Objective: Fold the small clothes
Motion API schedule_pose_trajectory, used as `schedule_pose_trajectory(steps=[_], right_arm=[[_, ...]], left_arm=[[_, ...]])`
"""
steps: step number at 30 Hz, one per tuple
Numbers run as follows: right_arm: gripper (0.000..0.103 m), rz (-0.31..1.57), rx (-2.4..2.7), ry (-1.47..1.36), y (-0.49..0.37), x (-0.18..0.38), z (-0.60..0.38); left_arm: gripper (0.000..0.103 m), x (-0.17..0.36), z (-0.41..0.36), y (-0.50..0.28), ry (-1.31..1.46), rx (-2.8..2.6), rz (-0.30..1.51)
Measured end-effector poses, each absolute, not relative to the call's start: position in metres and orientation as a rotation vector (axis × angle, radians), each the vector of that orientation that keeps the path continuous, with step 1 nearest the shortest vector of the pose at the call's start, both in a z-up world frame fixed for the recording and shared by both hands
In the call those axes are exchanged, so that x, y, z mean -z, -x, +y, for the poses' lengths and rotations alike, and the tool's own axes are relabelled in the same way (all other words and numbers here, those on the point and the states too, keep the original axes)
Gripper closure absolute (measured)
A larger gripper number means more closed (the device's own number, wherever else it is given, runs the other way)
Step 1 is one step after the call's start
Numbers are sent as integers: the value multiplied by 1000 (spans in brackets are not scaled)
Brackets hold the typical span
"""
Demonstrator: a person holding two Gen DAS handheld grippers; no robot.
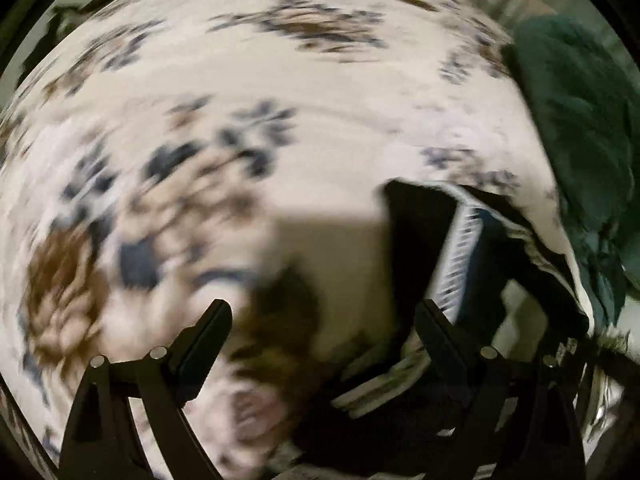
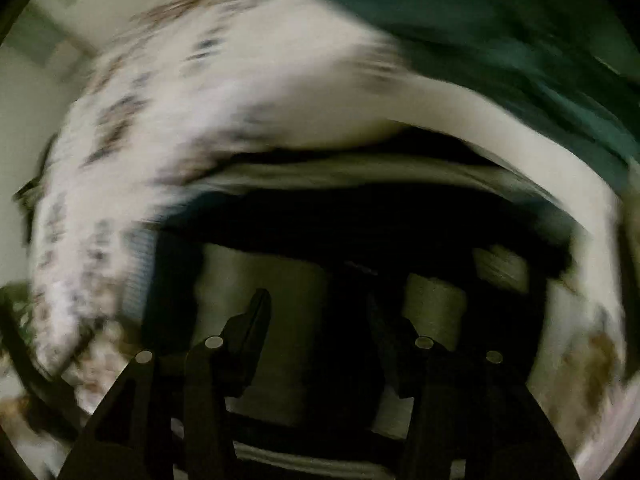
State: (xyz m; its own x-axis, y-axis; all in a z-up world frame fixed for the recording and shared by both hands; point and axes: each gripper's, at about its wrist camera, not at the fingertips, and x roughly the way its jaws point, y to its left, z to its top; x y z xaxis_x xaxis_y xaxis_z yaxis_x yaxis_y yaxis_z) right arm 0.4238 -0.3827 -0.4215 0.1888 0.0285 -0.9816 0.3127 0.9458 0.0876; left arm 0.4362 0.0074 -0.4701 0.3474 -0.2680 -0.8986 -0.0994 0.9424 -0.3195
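Note:
A small black garment with white striped trim (image 1: pixel 452 248) lies on a white bedsheet with blue and brown flowers (image 1: pixel 280 80). In the left wrist view my left gripper (image 1: pixel 324 320) is open and empty, its right finger (image 1: pixel 436 328) at the garment's left edge. In the right wrist view, which is blurred, my right gripper (image 2: pixel 316 308) is open right above the black garment (image 2: pixel 360 232) with pale panels (image 2: pixel 260 280); nothing sits between its fingers that I can make out.
A dark green fleecy cloth (image 1: pixel 576 120) lies at the right of the bed and shows at the top right in the right wrist view (image 2: pixel 500 32). A pale wall (image 2: pixel 24 92) is beyond the bed's edge.

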Motion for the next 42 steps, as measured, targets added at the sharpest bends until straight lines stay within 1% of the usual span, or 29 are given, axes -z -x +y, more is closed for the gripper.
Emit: schedule_pose_trajectory(steps=[4,5,7,8,10,11,13,14,15,16,20,21,22,23,24,25,27,31,34,38,39,40,41,42], right_arm=[[51,1424,301,-397,-377,448,-446],[54,1417,312,-460,-369,460,-468],[65,1413,347,-484,-366,474,-488],[71,1416,368,-477,-369,477,-494],[71,1410,368,-459,-372,470,-493],[69,1389,367,-450,-372,458,-494],[54,1327,383,-475,-363,434,-504],[39,1289,412,-516,-353,422,-515],[28,1269,438,-551,-346,416,-526],[26,1255,469,-593,-338,414,-540],[26,1265,533,-778,-322,440,-595],[26,1268,520,-821,-323,447,-603],[26,1273,502,-861,-328,455,-608],[26,1287,471,-908,-333,465,-610],[31,1292,456,-918,-331,467,-609],[39,1284,445,-908,-331,469,-604],[95,1267,443,-806,-337,461,-584],[97,1201,473,-663,-341,432,-562],[97,1143,474,-625,-346,408,-558],[97,1115,456,-565,-365,394,-554],[97,1126,459,-553,-367,394,-556],[97,1157,461,-541,-369,399,-559],[97,1229,461,-538,-377,414,-561],[97,1264,472,-534,-378,420,-565]], left_arm=[[10,477,-46,-464,193,158,1214],[9,489,-59,-470,132,153,1236],[3,518,-68,-480,72,147,1297],[1,525,-66,-482,85,150,1304],[0,522,-61,-483,99,152,1308],[0,516,-59,-482,98,144,1309],[0,501,-50,-475,123,138,1293],[0,495,-48,-475,140,137,1285],[0,490,-48,-473,154,141,1279],[0,487,-49,-472,162,150,1274],[2,494,-68,-477,112,215,1290],[9,501,-74,-479,100,241,1302],[28,505,-79,-479,96,259,1303],[41,507,-82,-478,104,300,1284],[63,505,-84,-477,107,323,1264],[73,502,-84,-475,104,331,1249],[82,494,-83,-471,110,336,1223],[85,483,-64,-468,186,316,1202],[85,479,-47,-467,241,292,1204],[85,489,-42,-476,268,273,1225],[84,496,-50,-480,266,278,1241],[81,499,-50,-482,265,272,1258],[80,499,-50,-484,274,272,1261],[73,498,-49,-484,274,270,1267]])
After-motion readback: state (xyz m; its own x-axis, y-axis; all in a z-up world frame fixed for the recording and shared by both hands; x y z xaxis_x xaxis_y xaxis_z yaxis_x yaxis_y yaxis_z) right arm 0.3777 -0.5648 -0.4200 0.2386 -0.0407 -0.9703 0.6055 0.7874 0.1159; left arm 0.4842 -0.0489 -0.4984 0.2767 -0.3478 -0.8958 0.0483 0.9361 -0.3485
